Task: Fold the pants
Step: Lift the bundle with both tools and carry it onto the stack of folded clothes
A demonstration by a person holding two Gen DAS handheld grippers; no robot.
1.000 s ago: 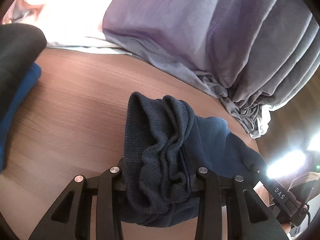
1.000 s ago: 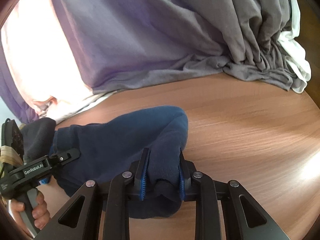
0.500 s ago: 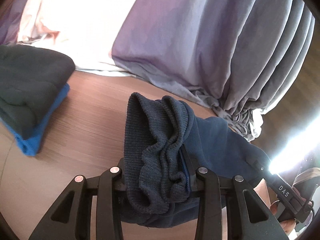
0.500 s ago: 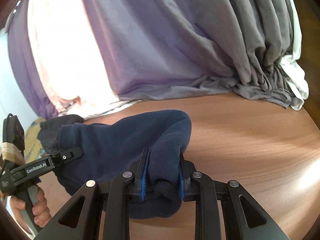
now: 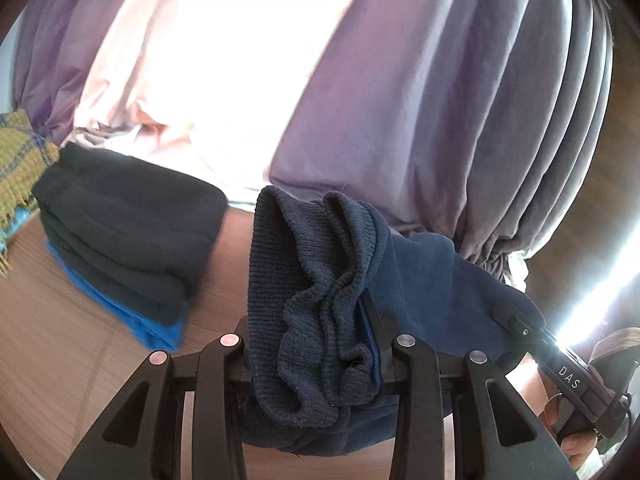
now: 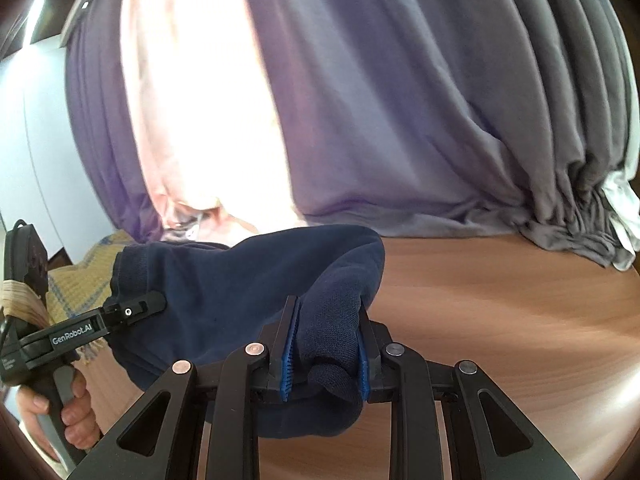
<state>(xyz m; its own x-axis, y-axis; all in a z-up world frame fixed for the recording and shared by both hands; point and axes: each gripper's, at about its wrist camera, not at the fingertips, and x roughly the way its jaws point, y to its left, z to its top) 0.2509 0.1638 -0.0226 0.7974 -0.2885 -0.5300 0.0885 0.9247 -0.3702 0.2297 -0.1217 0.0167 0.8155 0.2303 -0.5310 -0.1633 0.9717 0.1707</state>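
The folded navy pants hang lifted above the wooden table, held between both grippers. My left gripper is shut on the ribbed waistband end. My right gripper is shut on the other end of the pants. The left gripper also shows at the left of the right wrist view, clamped on the pants. The right gripper shows at the right of the left wrist view.
A stack of folded clothes, dark on top and bright blue below, lies on the table to the left. A yellow plaid cloth lies beyond it. Grey-purple curtains hang behind the table.
Both grippers have risen and swung left with the pants. The stack of folded clothes has come further into the left wrist view, and the plaid cloth now shows.
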